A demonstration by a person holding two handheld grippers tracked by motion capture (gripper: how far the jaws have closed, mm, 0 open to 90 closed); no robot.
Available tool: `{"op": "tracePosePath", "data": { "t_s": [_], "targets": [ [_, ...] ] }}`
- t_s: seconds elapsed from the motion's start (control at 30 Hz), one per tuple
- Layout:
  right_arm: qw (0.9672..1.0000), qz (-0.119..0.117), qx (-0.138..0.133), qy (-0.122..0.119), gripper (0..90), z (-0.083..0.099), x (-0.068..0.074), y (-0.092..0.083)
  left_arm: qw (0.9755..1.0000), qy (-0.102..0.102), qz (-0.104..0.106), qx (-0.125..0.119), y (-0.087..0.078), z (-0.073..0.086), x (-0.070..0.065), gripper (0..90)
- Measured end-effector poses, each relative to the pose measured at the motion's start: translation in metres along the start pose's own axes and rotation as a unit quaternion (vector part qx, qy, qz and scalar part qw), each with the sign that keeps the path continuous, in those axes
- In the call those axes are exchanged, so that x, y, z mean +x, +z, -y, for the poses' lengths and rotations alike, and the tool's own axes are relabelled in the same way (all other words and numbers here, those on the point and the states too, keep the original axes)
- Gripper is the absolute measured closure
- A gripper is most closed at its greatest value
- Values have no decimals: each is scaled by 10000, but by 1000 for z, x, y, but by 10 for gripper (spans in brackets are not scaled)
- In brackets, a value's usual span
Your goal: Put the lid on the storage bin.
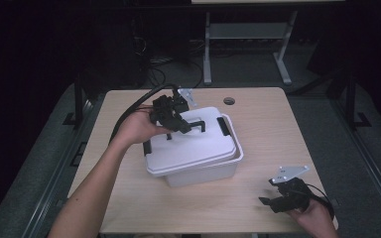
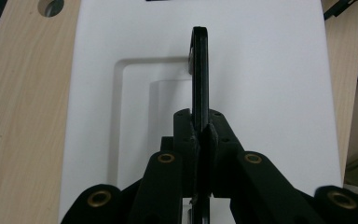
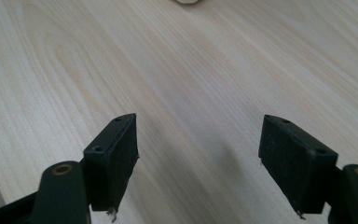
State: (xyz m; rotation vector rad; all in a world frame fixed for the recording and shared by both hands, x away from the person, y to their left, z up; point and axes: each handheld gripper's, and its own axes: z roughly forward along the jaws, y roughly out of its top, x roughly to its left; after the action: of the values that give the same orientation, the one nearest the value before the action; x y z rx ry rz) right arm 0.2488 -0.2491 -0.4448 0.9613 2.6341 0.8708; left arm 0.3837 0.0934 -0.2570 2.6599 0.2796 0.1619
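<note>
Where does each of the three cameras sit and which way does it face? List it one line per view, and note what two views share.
High view: above the person's side, facing forward and down on the table; forearms, left gripper, right gripper.
Left gripper view: rides the left gripper, looking along jaws shut on the black handle of the white lid.
Right gripper view: rides the right gripper, facing bare tabletop between open jaws.
Shared: the high and left gripper views both show lid and handle.

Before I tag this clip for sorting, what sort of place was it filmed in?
Probably a lab or workshop set up for recording, not a home: a bare wooden table with a cable hole, loose cables on the floor, and a dark room with another metal-framed bench behind.
</note>
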Motion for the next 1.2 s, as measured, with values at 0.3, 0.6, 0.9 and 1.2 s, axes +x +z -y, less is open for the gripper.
{"op": "tracePosePath", "data": {
  "t_s": [0.3, 0.6, 0.9, 1.2],
  "targets": [
    [10000, -17, 12, 2, 275, 1, 0, 1, 10000, 46, 30, 14, 8, -7, 4, 840],
    [10000, -21, -2, -7, 275, 0, 0, 0, 9998, 131, 128, 51, 17, -15, 5, 840],
    [10000, -35, -2, 8, 275, 2, 0, -1, 9997, 180, 146, 112, 27, -21, 7, 840],
    [10000, -42, -22, 29, 274, 3, -1, -1, 9996, 193, 166, 121, 30, -23, 10, 839]
  ]
}}
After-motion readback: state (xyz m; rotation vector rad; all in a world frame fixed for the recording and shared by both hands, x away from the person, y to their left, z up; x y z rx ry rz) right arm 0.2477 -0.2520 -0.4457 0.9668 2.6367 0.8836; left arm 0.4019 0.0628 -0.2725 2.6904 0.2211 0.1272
